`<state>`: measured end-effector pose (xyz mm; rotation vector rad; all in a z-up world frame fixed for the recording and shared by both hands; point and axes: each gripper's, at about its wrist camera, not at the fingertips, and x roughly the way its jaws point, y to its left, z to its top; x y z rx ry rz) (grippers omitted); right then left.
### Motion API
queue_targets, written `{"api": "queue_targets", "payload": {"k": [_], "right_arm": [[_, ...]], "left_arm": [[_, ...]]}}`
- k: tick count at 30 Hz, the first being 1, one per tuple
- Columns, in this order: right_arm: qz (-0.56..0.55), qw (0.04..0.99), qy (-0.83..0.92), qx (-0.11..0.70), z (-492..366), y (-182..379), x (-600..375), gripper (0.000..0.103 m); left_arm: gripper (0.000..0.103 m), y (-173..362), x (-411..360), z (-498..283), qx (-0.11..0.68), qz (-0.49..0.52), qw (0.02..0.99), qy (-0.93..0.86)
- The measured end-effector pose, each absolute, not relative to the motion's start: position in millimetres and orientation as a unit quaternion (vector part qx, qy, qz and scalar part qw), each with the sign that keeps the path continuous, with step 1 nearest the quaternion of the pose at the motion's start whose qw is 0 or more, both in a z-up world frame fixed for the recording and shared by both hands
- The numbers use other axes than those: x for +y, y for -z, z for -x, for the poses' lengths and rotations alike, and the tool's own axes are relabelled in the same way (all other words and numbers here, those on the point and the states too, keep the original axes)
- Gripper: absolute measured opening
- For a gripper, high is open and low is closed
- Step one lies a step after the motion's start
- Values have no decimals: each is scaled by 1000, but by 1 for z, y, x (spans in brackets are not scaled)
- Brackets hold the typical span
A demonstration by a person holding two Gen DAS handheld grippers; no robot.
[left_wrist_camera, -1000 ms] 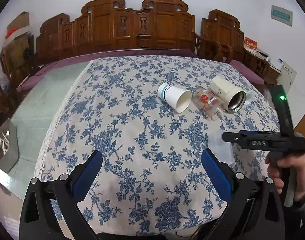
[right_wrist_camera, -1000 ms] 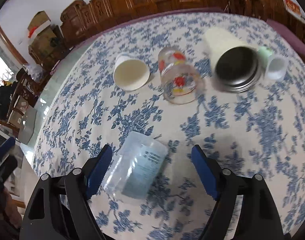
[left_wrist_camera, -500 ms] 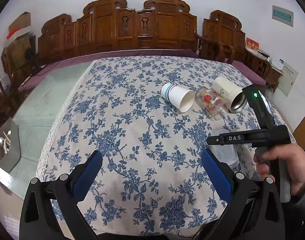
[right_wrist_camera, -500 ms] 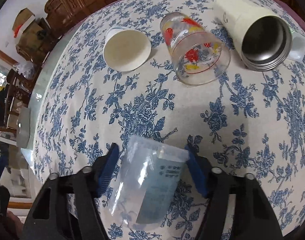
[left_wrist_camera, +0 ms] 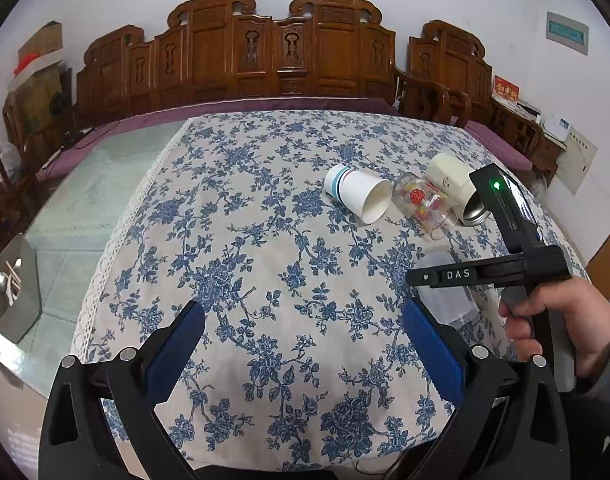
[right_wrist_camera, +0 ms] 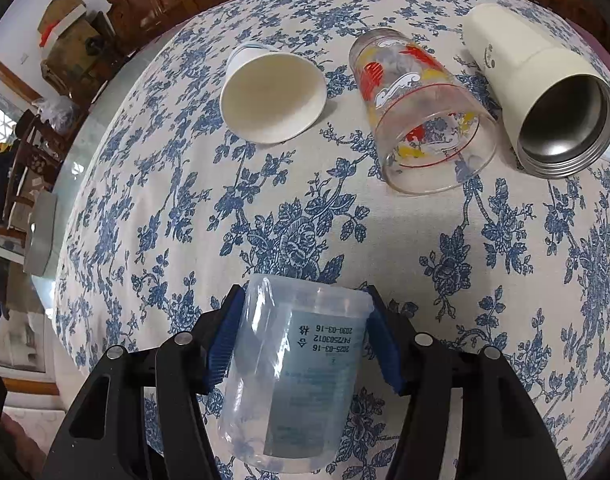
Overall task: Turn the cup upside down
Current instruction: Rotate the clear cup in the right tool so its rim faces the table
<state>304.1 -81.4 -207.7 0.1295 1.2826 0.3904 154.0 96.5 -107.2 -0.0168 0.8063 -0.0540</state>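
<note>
A clear plastic cup (right_wrist_camera: 301, 368) with a printed label lies on its side on the blue-flowered tablecloth (right_wrist_camera: 297, 232). My right gripper (right_wrist_camera: 303, 340) is shut on the clear plastic cup, blue pads against both its sides. In the left wrist view the cup (left_wrist_camera: 445, 296) shows under the right gripper's black body (left_wrist_camera: 485, 272), held by a hand. My left gripper (left_wrist_camera: 305, 344) is open and empty above the near part of the cloth.
A white paper cup (right_wrist_camera: 273, 96), a printed glass (right_wrist_camera: 421, 124) and a cream steel flask (right_wrist_camera: 545, 96) lie on their sides in a row beyond. Carved wooden chairs (left_wrist_camera: 281, 52) stand behind the table. Bare glass tabletop (left_wrist_camera: 85, 208) lies left.
My right gripper moved forward and down over the clear plastic cup and closed on it. My left gripper stayed put.
</note>
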Motion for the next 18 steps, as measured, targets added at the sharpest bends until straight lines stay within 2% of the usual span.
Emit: {"api": "queue_targets", "payload": {"k": [5, 12, 18], "right_arm": [[-62, 788, -183, 584, -306, 203, -84, 62], [-1, 859, -203, 470, -283, 167, -84, 60], [85, 887, -199, 409, -258, 162, -81, 59]], "left_arm": [[95, 106, 97, -153, 391, 9, 920, 24], [95, 106, 98, -153, 391, 7, 920, 23], [95, 106, 99, -154, 390, 5, 921, 23]]}}
